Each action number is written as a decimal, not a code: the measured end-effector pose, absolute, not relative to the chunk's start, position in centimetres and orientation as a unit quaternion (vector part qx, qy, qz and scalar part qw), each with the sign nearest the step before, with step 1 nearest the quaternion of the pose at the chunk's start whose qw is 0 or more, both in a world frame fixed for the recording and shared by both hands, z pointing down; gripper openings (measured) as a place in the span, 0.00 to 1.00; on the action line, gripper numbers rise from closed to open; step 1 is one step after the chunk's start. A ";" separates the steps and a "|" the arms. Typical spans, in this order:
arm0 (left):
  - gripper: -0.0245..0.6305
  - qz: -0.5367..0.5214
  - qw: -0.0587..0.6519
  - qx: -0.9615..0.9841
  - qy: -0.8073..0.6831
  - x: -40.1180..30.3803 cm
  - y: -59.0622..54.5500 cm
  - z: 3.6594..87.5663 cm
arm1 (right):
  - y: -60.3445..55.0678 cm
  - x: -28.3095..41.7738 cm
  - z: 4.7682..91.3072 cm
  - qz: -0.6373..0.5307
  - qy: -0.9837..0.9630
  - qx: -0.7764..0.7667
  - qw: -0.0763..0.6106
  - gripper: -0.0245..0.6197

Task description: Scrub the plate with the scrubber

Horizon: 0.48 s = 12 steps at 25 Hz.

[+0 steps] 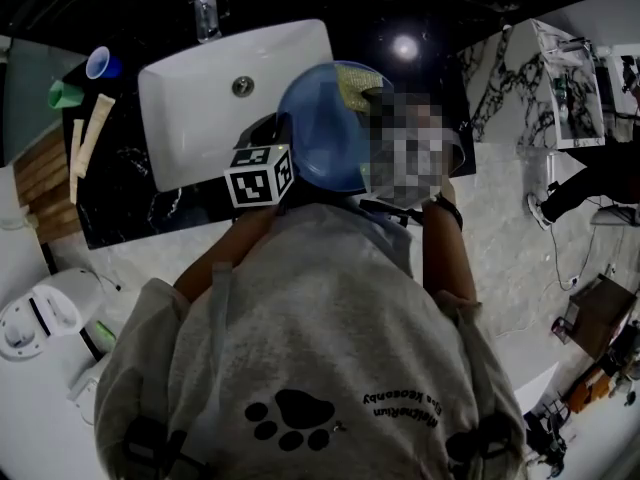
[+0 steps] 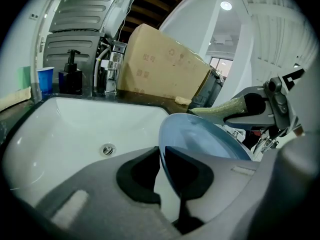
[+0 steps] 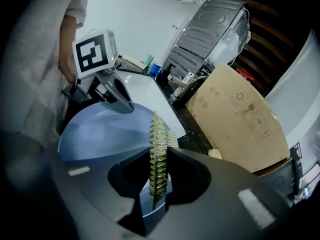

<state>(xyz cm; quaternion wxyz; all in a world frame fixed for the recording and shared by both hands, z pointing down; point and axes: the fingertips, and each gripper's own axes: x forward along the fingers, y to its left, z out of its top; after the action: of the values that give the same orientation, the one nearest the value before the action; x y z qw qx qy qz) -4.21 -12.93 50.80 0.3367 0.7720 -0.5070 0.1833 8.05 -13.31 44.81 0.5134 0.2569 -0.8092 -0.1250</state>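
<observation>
A blue plate [image 1: 320, 128] is held tilted on edge over the right side of the white sink [image 1: 190, 118]. My left gripper [image 2: 162, 156] is shut on the plate's near rim [image 2: 210, 139]; its marker cube [image 1: 258, 175] shows in the head view. My right gripper [image 3: 159, 159] is shut on a thin yellow-green scrubber [image 3: 159, 144], which stands edge-on between the jaws. The scrubber [image 1: 355, 88] lies against the plate's far upper rim. In the head view a mosaic patch covers most of the right gripper. From the right gripper view the plate's face [image 3: 100, 134] spreads out to the left.
A faucet [image 1: 205, 13] rises behind the sink. A blue cup [image 1: 100, 63] and a green cup [image 1: 62, 94] stand on the black counter [image 1: 120, 198] at the left. A dark soap bottle [image 2: 71, 76] and a cardboard box [image 2: 165, 69] sit behind the basin.
</observation>
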 end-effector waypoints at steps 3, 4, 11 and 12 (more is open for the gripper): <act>0.10 0.184 0.334 0.772 -0.509 -4.2 -13.0 50.8 | -13.7 7.5 46.8 -0.162 -0.790 0.241 0.540 0.15; 0.10 0.184 0.333 0.772 -0.509 -4.2 -13.0 50.8 | -13.7 7.3 47.6 -0.169 -0.785 0.231 0.549 0.15; 0.10 0.187 0.324 0.770 -0.517 -4.2 -12.9 50.8 | -11.7 6.5 51.7 -0.126 -0.793 0.168 0.572 0.15; 0.10 0.189 0.323 0.769 -0.518 -4.2 -12.9 50.8 | -11.5 6.5 51.9 -0.118 -0.795 0.169 0.570 0.15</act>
<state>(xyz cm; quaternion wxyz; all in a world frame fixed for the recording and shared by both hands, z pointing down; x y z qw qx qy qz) -4.21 -12.93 50.85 0.3231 0.7695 -0.5176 0.1887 6.47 -11.49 51.88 0.5700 0.1686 -0.7954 -0.1184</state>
